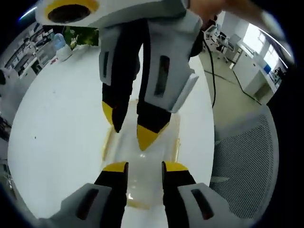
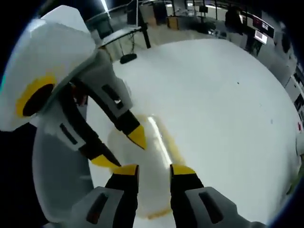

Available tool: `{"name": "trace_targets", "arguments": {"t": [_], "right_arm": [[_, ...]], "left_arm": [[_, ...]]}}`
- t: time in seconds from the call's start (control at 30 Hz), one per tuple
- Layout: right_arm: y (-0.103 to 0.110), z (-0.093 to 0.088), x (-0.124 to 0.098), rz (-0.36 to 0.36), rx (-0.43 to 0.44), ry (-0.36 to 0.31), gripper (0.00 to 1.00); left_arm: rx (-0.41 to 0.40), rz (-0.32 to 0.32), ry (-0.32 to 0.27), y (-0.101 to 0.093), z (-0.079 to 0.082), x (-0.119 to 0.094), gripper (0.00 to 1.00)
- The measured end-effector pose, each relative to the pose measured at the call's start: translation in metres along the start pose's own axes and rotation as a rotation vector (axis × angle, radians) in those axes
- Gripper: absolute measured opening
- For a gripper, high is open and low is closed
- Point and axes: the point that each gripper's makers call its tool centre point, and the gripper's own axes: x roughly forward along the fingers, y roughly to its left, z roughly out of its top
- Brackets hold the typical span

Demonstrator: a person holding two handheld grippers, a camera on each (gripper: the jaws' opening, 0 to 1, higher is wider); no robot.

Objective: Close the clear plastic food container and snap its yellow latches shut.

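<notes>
The clear plastic food container (image 1: 144,159) lies flat on the white table (image 1: 61,118), with yellow latches along its left side (image 1: 106,142) and right side (image 1: 179,145). My left gripper (image 1: 145,167) hangs over its near part, jaws apart and nothing between them. My right gripper (image 1: 128,126) comes down from the top of the left gripper view, open, its yellow tips over the lid's far part. In the right gripper view, the container (image 2: 152,147) shows a yellow latch (image 2: 172,145); the right gripper (image 2: 154,171) and left gripper (image 2: 121,149) meet tip to tip above it. Contact with the lid is unclear.
A grey mesh office chair (image 1: 256,156) stands just off the table's right edge. A blue-capped bottle (image 1: 61,45) and a green plant (image 1: 83,34) sit at the far edge. A black cable (image 1: 213,76) runs over the floor. Desks and screens (image 2: 256,33) lie beyond the table.
</notes>
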Motion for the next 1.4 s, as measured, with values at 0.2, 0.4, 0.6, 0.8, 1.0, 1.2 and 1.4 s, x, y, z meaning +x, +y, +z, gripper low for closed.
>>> {"name": "trace_targets", "arguments": {"t": [0.2,0.4,0.6,0.8,1.0,1.2,1.4], "right_arm": [[-0.005,0.010,0.003,0.001,0.021,-0.027,0.30],[-0.006,0.004,0.016,0.007,0.016,0.010,0.30],[-0.002,-0.001,0.025,0.013,-0.043,0.060,0.31],[-0.001,0.000,0.023,0.013,-0.094,0.061,0.30],[-0.003,0.000,0.023,0.013,-0.085,0.039,0.30],[-0.006,-0.001,0.021,0.022,-0.074,0.064,0.29],[-0.009,0.002,0.019,0.033,-0.180,0.132,0.26]], "left_arm": [[0.036,-0.004,0.029,-0.006,-0.003,0.000,0.35],[0.046,-0.005,0.049,-0.010,-0.006,0.006,0.38],[0.010,-0.006,0.033,-0.012,0.002,0.009,0.41],[-0.009,-0.006,0.041,-0.025,0.006,0.012,0.56],[0.077,0.112,0.071,-0.022,0.001,0.017,0.58],[0.198,0.192,0.115,-0.025,-0.004,0.024,0.62],[0.209,0.237,0.128,-0.023,-0.004,0.026,0.63]]}}
